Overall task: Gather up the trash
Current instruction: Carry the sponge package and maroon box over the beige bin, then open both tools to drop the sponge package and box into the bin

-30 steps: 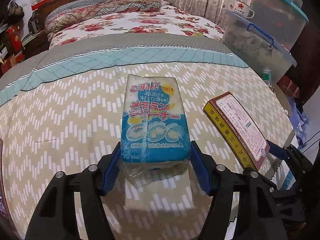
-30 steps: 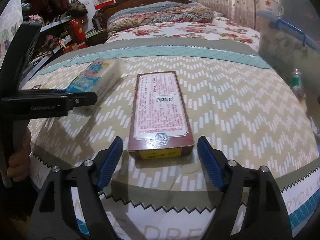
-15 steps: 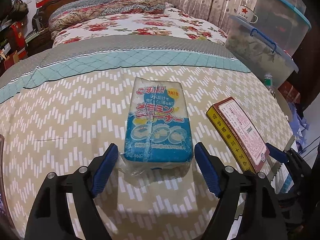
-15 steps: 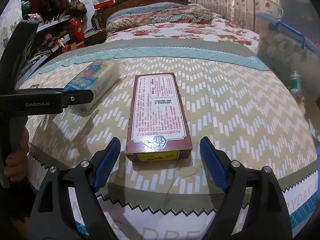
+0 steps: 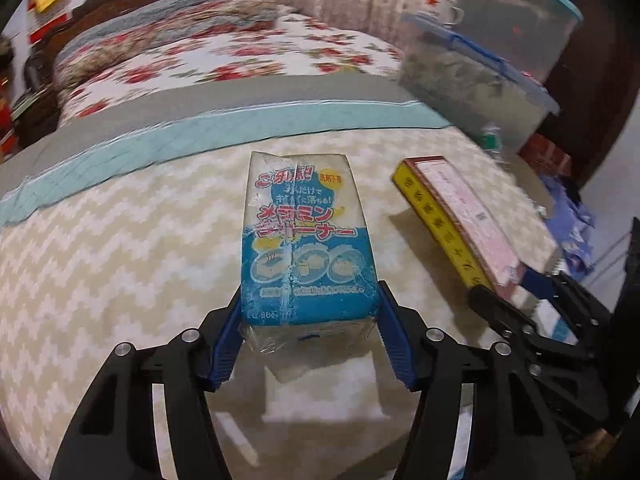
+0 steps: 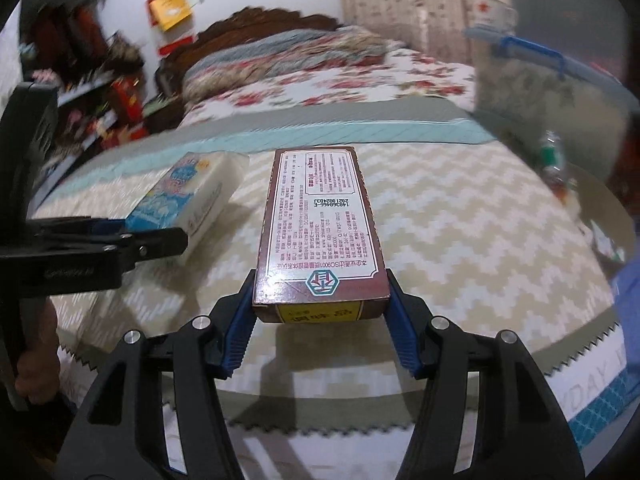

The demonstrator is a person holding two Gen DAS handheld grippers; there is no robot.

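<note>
A blue-and-white sponge pack (image 5: 304, 240) in clear wrap sits between the blue pads of my left gripper (image 5: 310, 332). The jaws are closing, the pads press its near end, and its shadow on the bedspread shows it raised. A long brown box (image 6: 320, 220) with a yellow end is pinched at its near end by my right gripper (image 6: 320, 320), whose jaws are also closing; it too hangs above the cover. In the left wrist view the brown box (image 5: 460, 216) and right gripper (image 5: 520, 292) are at the right. In the right wrist view the sponge pack (image 6: 188, 196) and left gripper (image 6: 160, 236) are at the left.
The zigzag bedspread (image 5: 120, 248) runs back to a floral quilt (image 5: 200, 52) and pillows. Clear storage bins (image 5: 480, 76) with a star mug (image 5: 440, 8) stand at the right, and a small bottle (image 6: 554, 160) beside them. Cluttered shelves (image 6: 100, 100) line the left. A hand (image 6: 36, 352) holds the left gripper.
Both pairs of jaws have closed in from wide open onto the pack and the box. Both items have come up off the bedspread, and both views are now blurred.
</note>
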